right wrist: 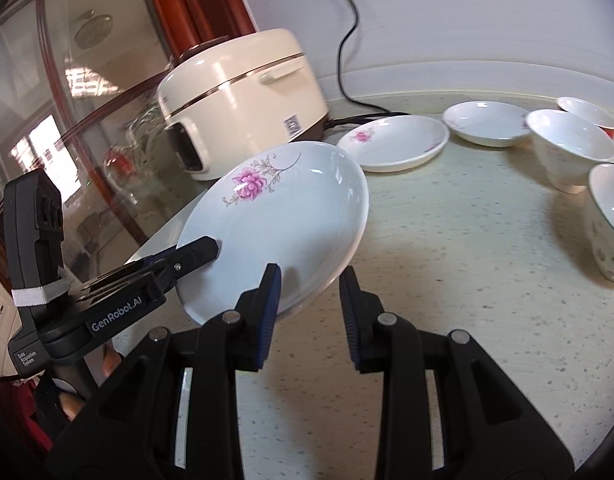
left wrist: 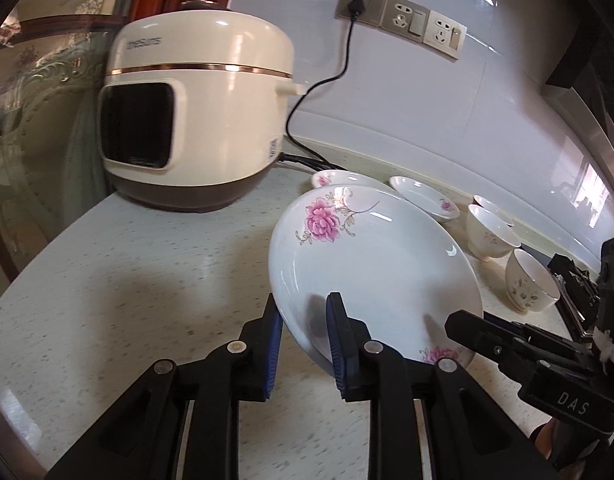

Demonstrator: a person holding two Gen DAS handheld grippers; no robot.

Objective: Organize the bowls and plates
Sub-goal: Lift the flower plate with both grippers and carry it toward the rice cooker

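Note:
A large white plate with pink flowers (left wrist: pixel 371 264) (right wrist: pixel 283 216) is held tilted above the counter. My left gripper (left wrist: pixel 305 312) has its jaws on either side of the plate's near rim; it also shows in the right wrist view (right wrist: pixel 199 250). My right gripper (right wrist: pixel 309 280) straddles the plate's right rim with a gap at its outer finger; it also shows in the left wrist view (left wrist: pixel 463 322). Two smaller flowered plates (right wrist: pixel 395 140) (right wrist: pixel 487 122) lie behind. Three white bowls (right wrist: pixel 569 148) (right wrist: pixel 611 216) (right wrist: pixel 587 110) stand at the right.
A cream rice cooker (left wrist: pixel 195 108) stands at the back left, its black cord (left wrist: pixel 343 64) running to wall sockets (left wrist: pixel 403 16). A glass partition (right wrist: pixel 67 100) lies left of the speckled counter (left wrist: pixel 147 272). A dark object (left wrist: pixel 575 292) sits at the counter's right.

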